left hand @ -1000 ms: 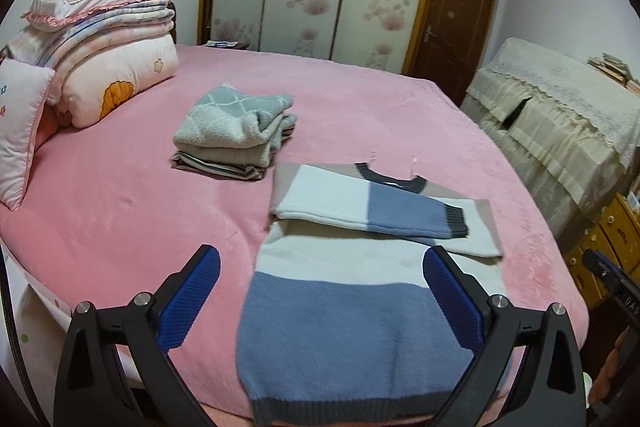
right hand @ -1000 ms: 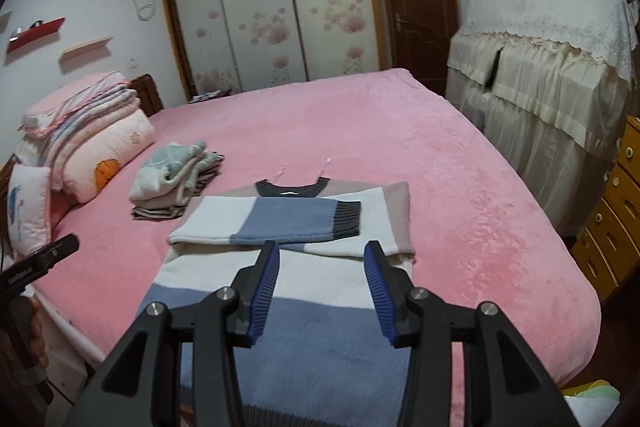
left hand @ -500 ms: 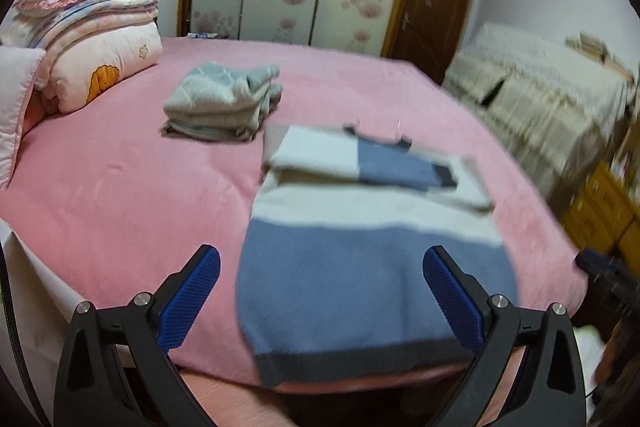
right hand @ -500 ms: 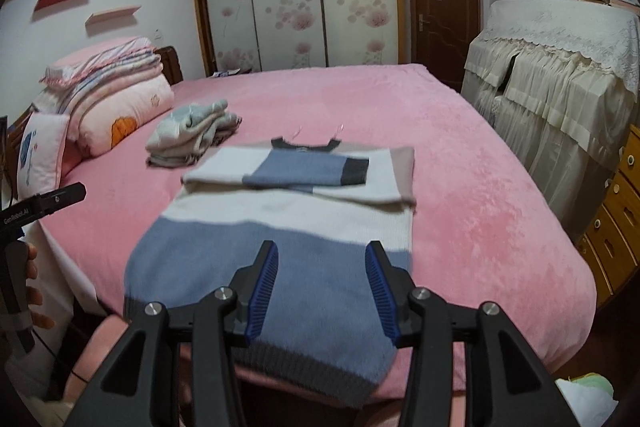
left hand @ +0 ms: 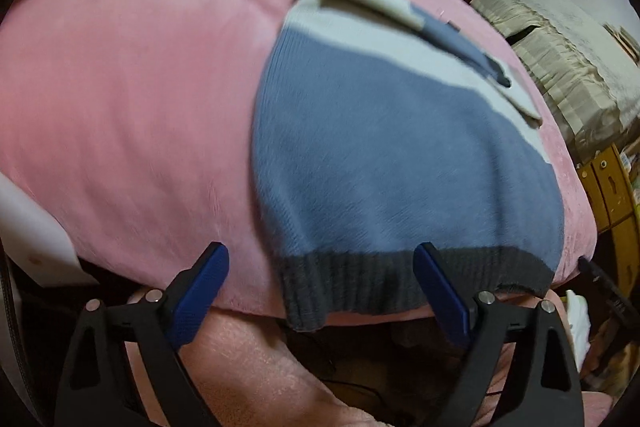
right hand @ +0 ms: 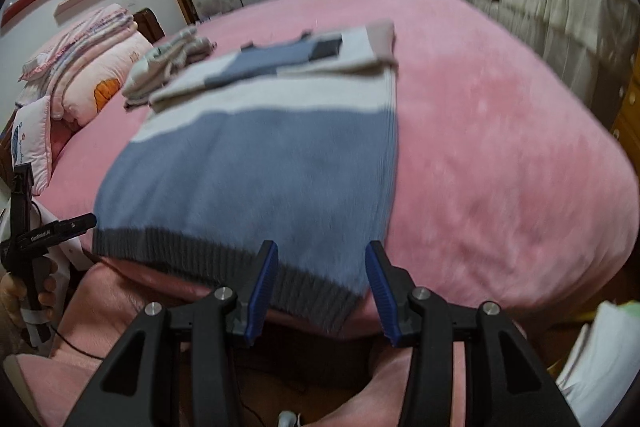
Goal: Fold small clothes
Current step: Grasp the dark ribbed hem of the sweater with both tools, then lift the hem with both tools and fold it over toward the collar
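Note:
A knit sweater [left hand: 400, 155] with blue and white bands lies flat on the pink bed [left hand: 120, 87], its sleeves folded across the chest [right hand: 280, 59]. Its dark grey hem [left hand: 360, 283] hangs over the near bed edge. My left gripper [left hand: 320, 251] hovers low at the hem's left corner. Its jaws are wide and closing, with the corner between them, and the pads do not press on it. My right gripper [right hand: 322, 247] stands half open over the hem's right corner [right hand: 320, 299], the pads apart from the cloth.
A stack of folded clothes [right hand: 172, 63] lies beyond the sweater, with pillows and quilts [right hand: 80, 67] further left. A cloth-covered cabinet [left hand: 560, 59] and wooden drawers [left hand: 608, 187] stand on the right. A hand holds the left gripper's handle [right hand: 32, 227].
Both grippers have sunk from above the bed to the sweater's near hem and tipped downwards. The left jaws have narrowed a little. The sweater has not moved.

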Motion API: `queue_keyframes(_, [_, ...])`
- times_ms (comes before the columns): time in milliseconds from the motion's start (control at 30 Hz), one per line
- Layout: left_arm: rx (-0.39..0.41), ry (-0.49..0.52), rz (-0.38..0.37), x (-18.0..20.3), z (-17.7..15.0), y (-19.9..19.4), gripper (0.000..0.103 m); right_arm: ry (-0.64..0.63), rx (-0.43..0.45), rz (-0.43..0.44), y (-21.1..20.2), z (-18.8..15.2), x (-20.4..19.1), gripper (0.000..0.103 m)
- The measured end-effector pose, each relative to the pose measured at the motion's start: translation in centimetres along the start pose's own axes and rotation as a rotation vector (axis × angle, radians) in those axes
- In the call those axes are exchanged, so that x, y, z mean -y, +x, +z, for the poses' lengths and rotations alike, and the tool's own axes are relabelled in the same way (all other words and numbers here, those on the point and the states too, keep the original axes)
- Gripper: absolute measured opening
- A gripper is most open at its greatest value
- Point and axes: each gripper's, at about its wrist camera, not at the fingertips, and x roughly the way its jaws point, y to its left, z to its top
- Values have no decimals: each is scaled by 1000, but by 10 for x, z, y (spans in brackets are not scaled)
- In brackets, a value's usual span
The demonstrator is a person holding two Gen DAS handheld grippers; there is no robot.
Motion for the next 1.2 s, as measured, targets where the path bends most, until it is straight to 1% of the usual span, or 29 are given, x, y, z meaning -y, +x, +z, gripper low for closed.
queue_keyframes(167, [-62,-95,-58,-14,-11,21,91,47,-73,9,29,-13,6,46])
queue_keyframes(300, [-60,-103,-74,-14,-14,23,91,83,-104,3,40,-17,10,46])
queue_keyframes(367, [-59,-102,-88,-15,-15,23,88,94,-119,-5,43,-17,12,46])
queue_keyframes(467, [-60,-96,-104,-12,-16,22,77,114,-146,-2,48,-19,15,46])
queue_keyframes(500, [-61,-93,-111,-11,-16,21,70,119,-153,1,50,-20,17,46])
queue_keyframes(533, [-66,-92,-118,-10,-17,23,66,125,-162,6,52,-20,18,46])
queue_keyframes(667, [-67,-111,-123,-8,-13,23,61,136,-171,14,55,-20,18,46])
queue_keyframes(733, [-69,-119,-128,-7,-10,25,55,139,-171,14,55,-20,17,46])
queue_keyframes(800, [-84,-120,-137,-5,-8,28,42,142,-172,24,55,-21,21,48])
queue_keyframes(833, [-88,-120,-137,-4,-7,30,37,144,-172,26,55,-21,22,48])
queue_keyframes(867, [-92,-120,-132,-2,-6,31,34,144,-171,27,55,-20,23,48])
queue_keyframes(900, [-95,-121,-128,-1,-6,32,27,142,-172,29,55,-20,23,48])
queue_keyframes(933, [-97,-120,-127,3,-4,34,23,139,-169,28,54,-20,23,45])
queue_keyframes(967, [-97,-118,-124,5,-4,33,21,139,-169,39,54,-20,24,32])
queue_keyframes(1000, [-97,-114,-118,7,-4,32,19,140,-175,61,55,-20,24,12])
queue_keyframes(1133, [-108,-98,-85,17,0,29,16,127,-154,99,47,-20,24,12])
queue_keyframes(1200, [-113,-116,-78,19,2,27,15,110,-132,107,39,-18,22,11])
